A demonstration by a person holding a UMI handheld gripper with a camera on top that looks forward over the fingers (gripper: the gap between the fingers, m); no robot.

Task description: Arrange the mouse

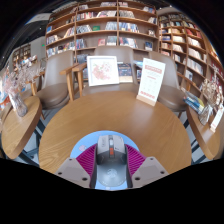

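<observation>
Closest in, the gripper [111, 160] has a grey mouse [110, 165] lodged between its two fingers. The pink pads [87, 157] stand close against the mouse on either side, and the fingers look clamped on it, with no gap visible at left or right. The mouse points forward along the fingers, its narrow front end just past the pads, and its rear end runs back out of sight toward the gripper body. Directly under and just ahead of the mouse is a pale blue, rounded mouse mat [111, 140], lying at the near edge of a round wooden table [105, 115]. Whether the mouse rests on the mat or is held slightly above it cannot be told.

Past the mat, the tabletop stretches bare to its far side. There, two upright signs stand: a white display card [102, 70] with a picture and text toward the left, and a tall narrow white board [151, 80] tilted at the right. A chair [57, 78] sits behind the table on the left and another chair [168, 88] on the right. A second wooden table [18, 125] curves in at the left side.

Farthest back, bookshelves [110, 25] full of books fill the wall and bend round to both sides.
</observation>
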